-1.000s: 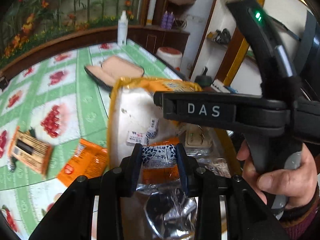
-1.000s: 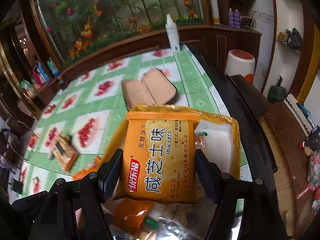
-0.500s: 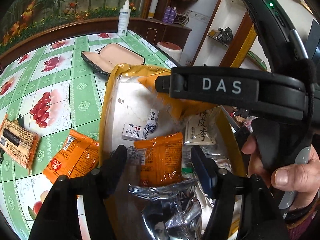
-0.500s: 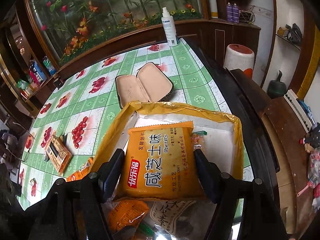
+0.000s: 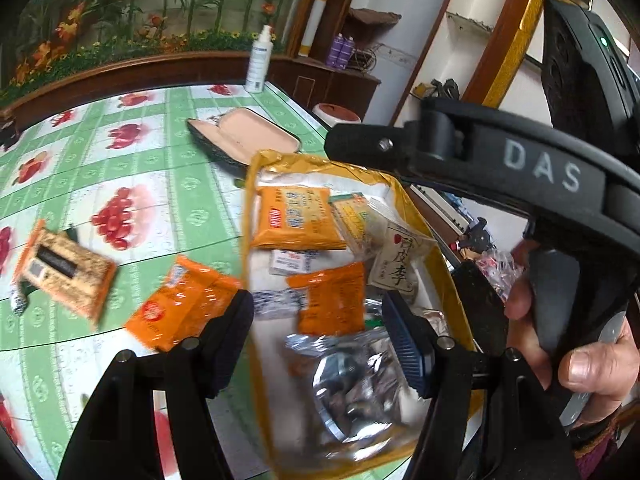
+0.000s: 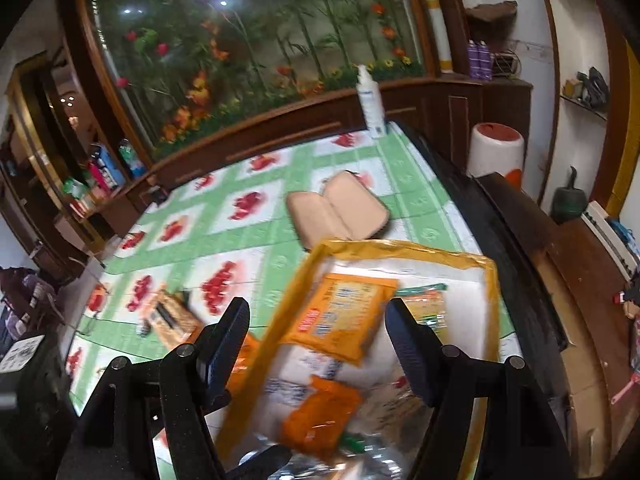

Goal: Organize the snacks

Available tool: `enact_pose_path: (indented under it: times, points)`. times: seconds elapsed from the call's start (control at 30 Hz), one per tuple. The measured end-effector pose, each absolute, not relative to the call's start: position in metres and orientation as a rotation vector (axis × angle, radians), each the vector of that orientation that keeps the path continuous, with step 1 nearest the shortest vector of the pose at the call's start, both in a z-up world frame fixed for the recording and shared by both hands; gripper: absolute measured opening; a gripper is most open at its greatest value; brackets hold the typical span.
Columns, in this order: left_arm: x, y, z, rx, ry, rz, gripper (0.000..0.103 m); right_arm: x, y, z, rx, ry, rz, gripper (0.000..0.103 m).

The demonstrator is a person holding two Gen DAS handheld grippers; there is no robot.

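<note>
Both grippers hang over the yellow-rimmed bag [image 5: 249, 216] at the right edge of the tabletop [image 5: 168, 184], and both are empty.

Left gripper [image 5: 318, 330]: jaws apart, nothing between the pads. Below the gap lie an orange packet [image 5: 332, 304] and a crumpled foil wrapper [image 5: 352, 384], both inside the bag.

Right gripper [image 6: 318, 344]: jaws apart too, holding nothing. The yellow biscuit pack [image 6: 340, 324] lies loose in the bag under the gap, clear of both pads.

Bag contents, left view: the biscuit pack at the far end, a white-and-red sachet [image 5: 290, 262], and a pale packet with black characters [image 5: 400, 264].

Still out on the tabletop:
- 1 orange snack packet [image 5: 180, 304], just beside the bag's left wall.
- 1 brown-and-orange bar packet [image 5: 60, 270], well to the left.
- An open tan case [image 5: 248, 140] beyond the bag. Not a snack.

Handling, as judged:
- All are light sealed film pouches, soft and slick, probably with brittle contents.
- The flat faces would buckle under a pinch. Take each across its short width, or by a crimped end seam, with light pressure.
- The orange packet looks puffy and glossy, so it may squirt sideways. Centre it between the pads.
- The bag walls are floppy. Release low inside the bag, not over the rim.

Likely next pick: the orange packet by the bag wall, nearest the left gripper.
</note>
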State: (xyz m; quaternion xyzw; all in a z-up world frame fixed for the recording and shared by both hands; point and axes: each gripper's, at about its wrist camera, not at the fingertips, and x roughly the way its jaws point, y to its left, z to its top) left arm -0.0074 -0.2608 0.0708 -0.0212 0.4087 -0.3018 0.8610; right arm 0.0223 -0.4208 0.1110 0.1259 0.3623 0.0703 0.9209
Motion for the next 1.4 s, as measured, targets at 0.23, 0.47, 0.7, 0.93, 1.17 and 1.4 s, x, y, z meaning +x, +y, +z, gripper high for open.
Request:
enact_pose_path:
  times: [0.23, 0.47, 0.7, 0.93, 1.17, 1.4]
  points:
    - [-0.006, -0.192, 0.077, -0.093, 0.803, -0.539, 0.066, 0.022, -0.386, 0.111, 0.285, 0.776, 0.23, 0.074]
    - [0.02, -0.082, 0.067, -0.226, 0.768, -0.301, 0.066, 0.024, -0.333, 0.105, 0.256, 0.815, 0.29, 0.074]
    - [0.068, 0.014, 0.037, -0.364, 0.803, -0.074, 0.066, 0.048, -0.263, 0.072, 0.241, 0.88, 0.36, 0.074]
    - [0.071, 0.027, 0.031, -0.383, 0.809, -0.093, 0.064, 0.108, -0.219, 0.043, 0.224, 0.928, 0.342, 0.074]
    - [0.076, 0.016, 0.026, -0.387, 0.863, -0.14, 0.064, 0.136, -0.217, 0.009, 0.266, 1.008, 0.371, 0.075]
    - [0.077, 0.024, 0.022, -0.409, 0.872, -0.109, 0.064, 0.111, -0.187, 0.014, 0.082, 0.992, 0.437, 0.075]
